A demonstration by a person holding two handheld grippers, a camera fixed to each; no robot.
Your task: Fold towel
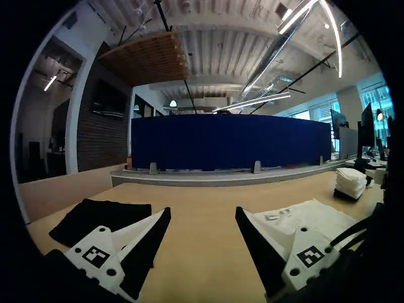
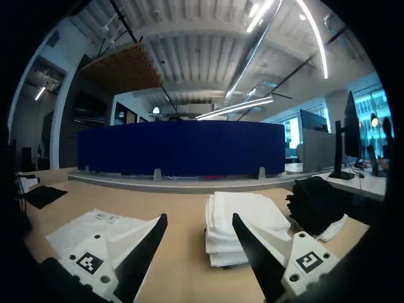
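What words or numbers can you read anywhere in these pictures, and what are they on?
There are no words or numbers that can be read.
Square markers on the left gripper and right gripper: black-and-white patterns, not letters.
Small tags on the flat white towel: too small to read.
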